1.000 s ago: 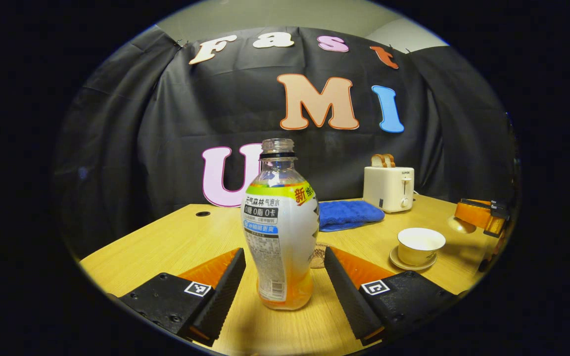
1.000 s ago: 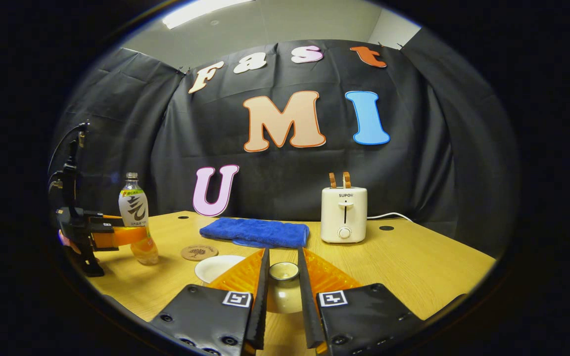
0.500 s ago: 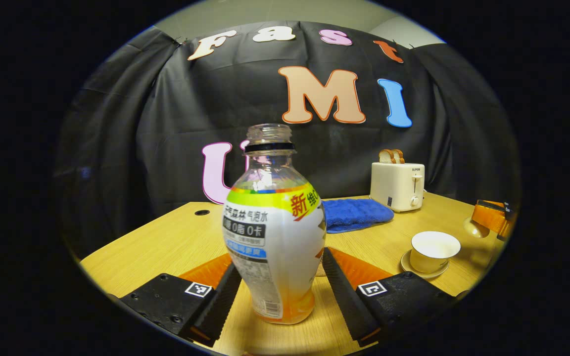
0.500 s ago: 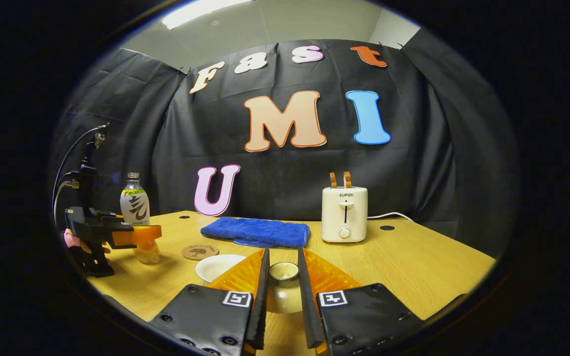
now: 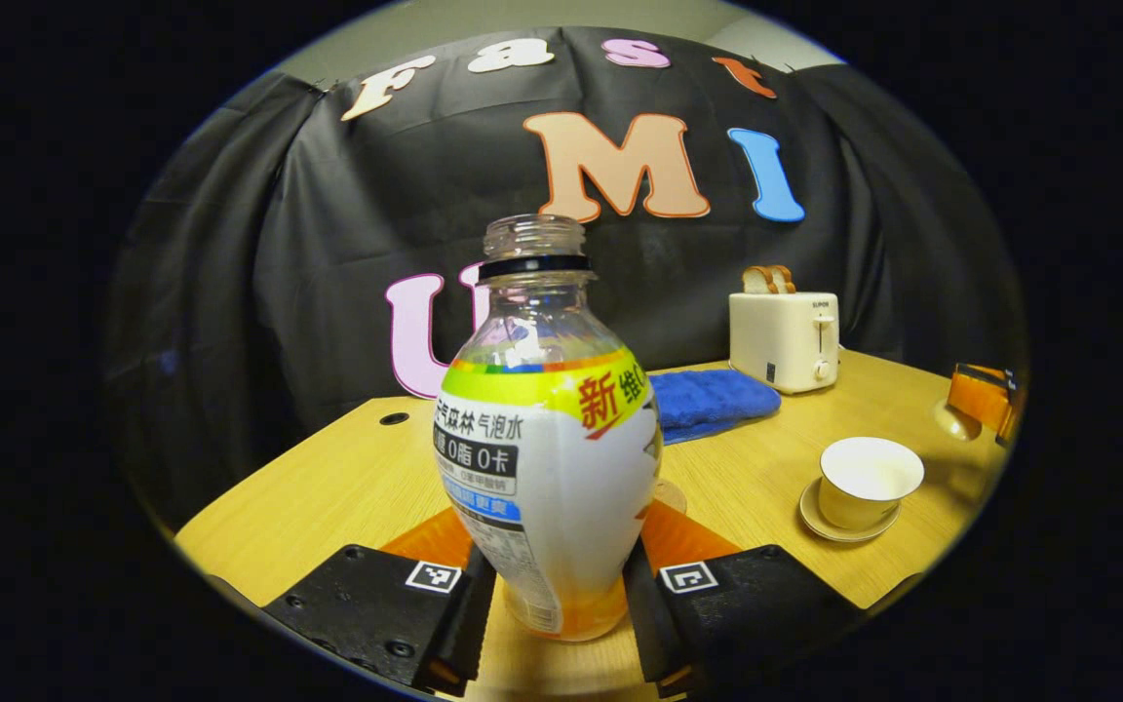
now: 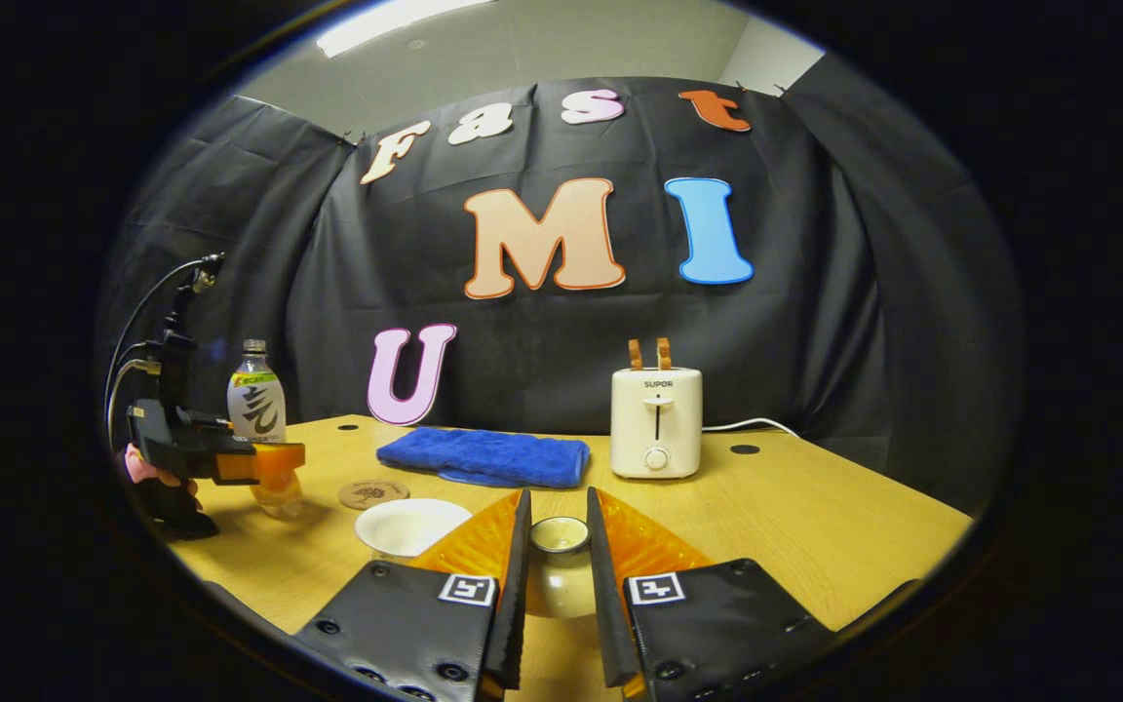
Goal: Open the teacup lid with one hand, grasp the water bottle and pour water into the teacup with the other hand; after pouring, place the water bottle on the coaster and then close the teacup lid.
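On the wooden table (image 5: 328,478), the left gripper (image 5: 552,609) had been closed onto the water bottle (image 5: 547,458); the right gripper (image 6: 558,585) was clamped on the teacup lid (image 6: 559,534), so pouring could follow.

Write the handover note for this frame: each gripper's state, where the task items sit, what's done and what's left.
Left gripper: jaws closed against the uncapped water bottle, which stands upright on the table.
Right gripper: shut on the teacup lid, held clear of the cup.
Teacup sits open on its saucer; coaster bare, near the bottle.
Done: lid off, bottle gripped.
Left: pour, set bottle on coaster, close lid.
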